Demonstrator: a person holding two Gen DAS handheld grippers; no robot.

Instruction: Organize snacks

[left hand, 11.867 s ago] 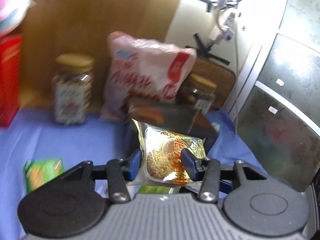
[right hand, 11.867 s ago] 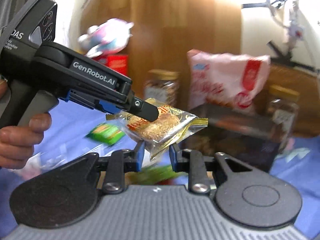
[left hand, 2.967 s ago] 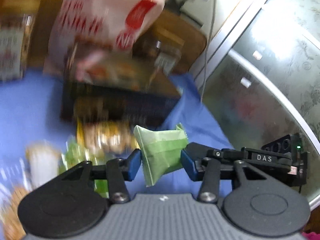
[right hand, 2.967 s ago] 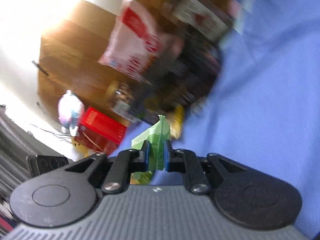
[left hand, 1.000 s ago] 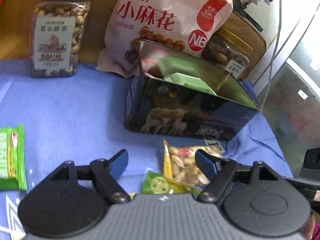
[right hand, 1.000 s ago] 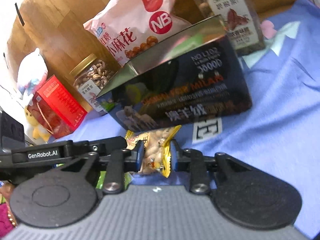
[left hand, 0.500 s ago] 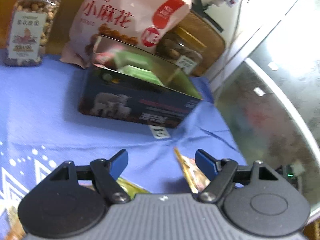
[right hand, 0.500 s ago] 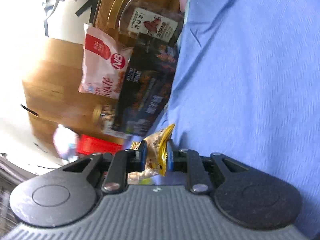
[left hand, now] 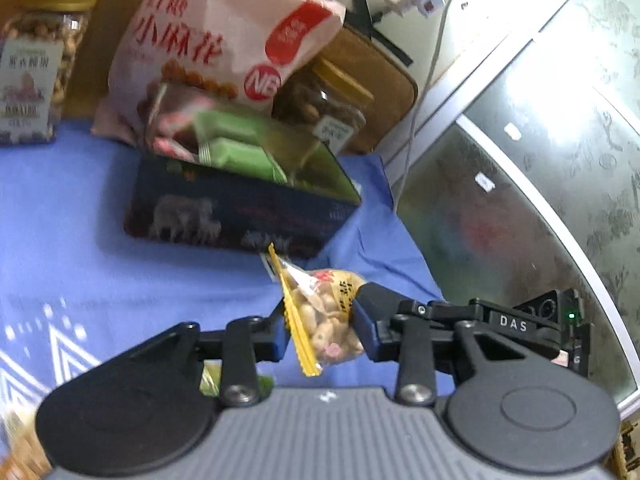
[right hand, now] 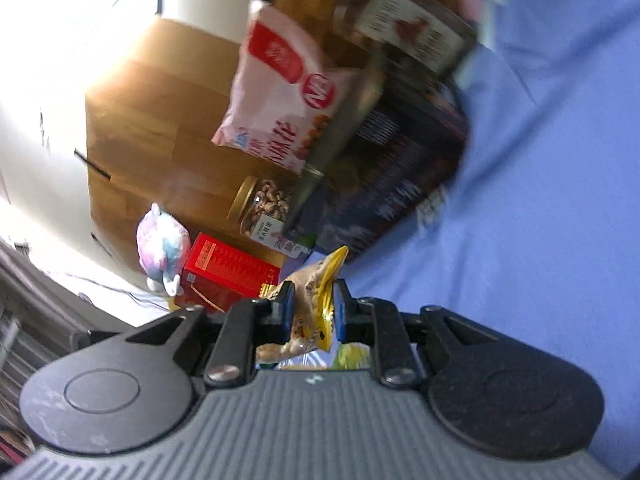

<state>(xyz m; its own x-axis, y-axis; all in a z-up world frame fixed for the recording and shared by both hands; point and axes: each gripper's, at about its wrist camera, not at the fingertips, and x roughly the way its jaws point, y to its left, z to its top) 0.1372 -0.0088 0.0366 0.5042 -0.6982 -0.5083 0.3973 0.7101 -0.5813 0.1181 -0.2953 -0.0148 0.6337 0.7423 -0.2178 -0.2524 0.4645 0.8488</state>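
Ahead of the left gripper (left hand: 320, 334), the dark tin box (left hand: 240, 216) is sitting open on the blue-covered table (left hand: 80, 248), holding green packets (left hand: 240, 152) and a pink-wrapped snack. Both grippers are clamping the same nut packet (left hand: 324, 316): the left gripper, whose jaws have just closed, is pressing its sides, while the right gripper (right hand: 310, 312) is pinching its yellow edge from the left gripper's right. The packet is hanging above the table, between the grippers and the box.

Behind the box, a pink snack bag (left hand: 216, 40) is leaning, with a nut jar (left hand: 36, 60) far left and a second jar (left hand: 324, 108) at its right.

Only the right wrist view is showing a red box (right hand: 228, 272) and a plush toy (right hand: 162, 246); only the left is showing the box's contents and a glass door (left hand: 540, 160).
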